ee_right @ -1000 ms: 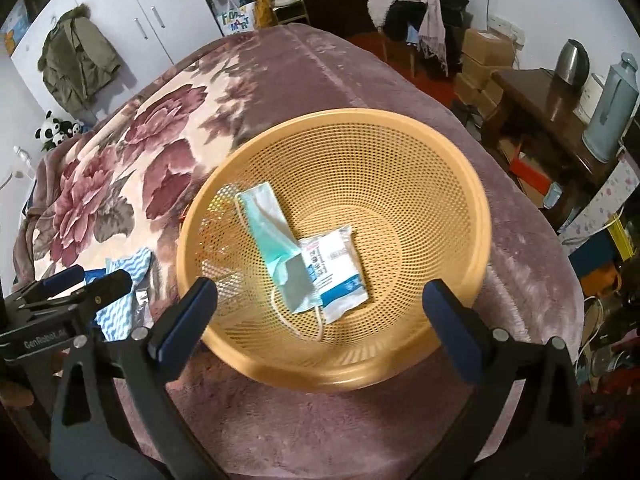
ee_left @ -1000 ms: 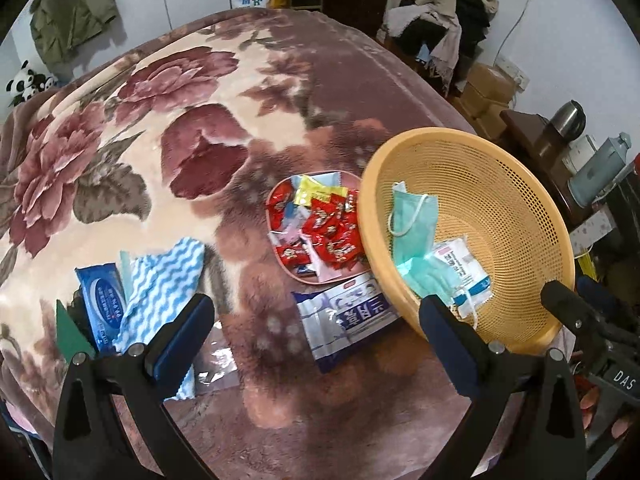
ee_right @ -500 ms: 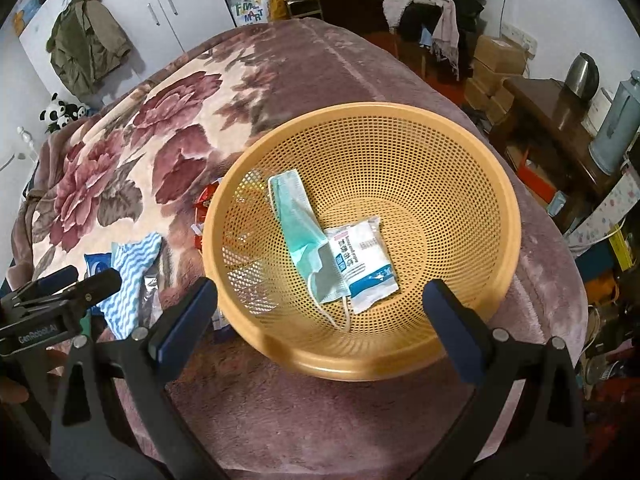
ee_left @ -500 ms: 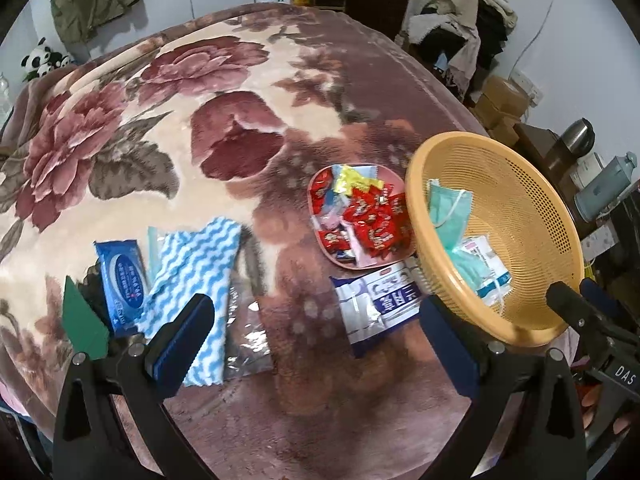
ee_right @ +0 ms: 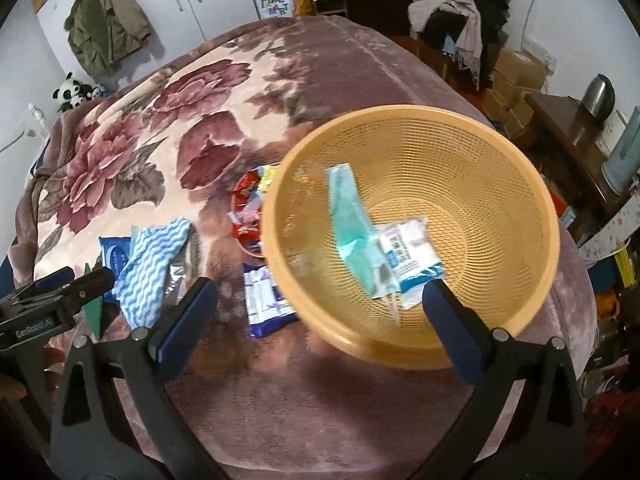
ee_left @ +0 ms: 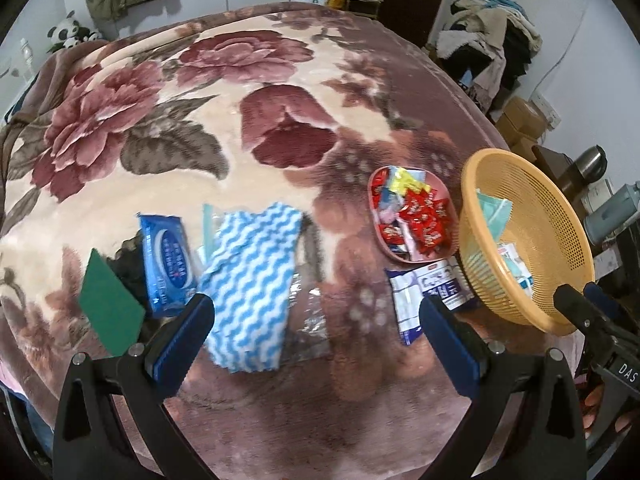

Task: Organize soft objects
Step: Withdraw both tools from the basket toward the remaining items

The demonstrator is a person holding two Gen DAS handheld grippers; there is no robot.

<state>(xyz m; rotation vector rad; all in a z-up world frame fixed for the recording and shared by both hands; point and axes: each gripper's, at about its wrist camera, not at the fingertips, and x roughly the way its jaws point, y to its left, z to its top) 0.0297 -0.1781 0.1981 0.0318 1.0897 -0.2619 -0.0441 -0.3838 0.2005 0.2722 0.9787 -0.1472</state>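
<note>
An orange mesh basket [ee_right: 516, 184] [ee_left: 560, 232] sits on the flowered blanket at the right. In it lie a teal face mask [ee_right: 350, 216] and a white tissue pack [ee_right: 408, 248]. On the blanket lie a blue-and-white wavy cloth [ee_left: 252, 280] [ee_right: 150, 264], a blue wipes pack [ee_left: 168, 264], a green pad [ee_left: 110, 304] and a white-and-blue packet [ee_left: 424, 292] [ee_right: 264, 296]. My left gripper [ee_left: 316, 332] is open and empty, above the blanket near the cloth. My right gripper [ee_right: 320, 312] is open and empty, over the basket's near rim.
A pink tray [ee_left: 376, 216] of red and yellow sweets lies between the cloth and the basket. A clear plastic bag [ee_left: 308, 312] lies under the cloth. Beyond the bed's right edge stand a dark side table with a kettle [ee_right: 598, 90], boxes and piled clothes.
Both grippers have swung left. The cloth and wipes pack moved toward the middle of the left view. The basket shifted right in both views. Nothing was picked up.
</note>
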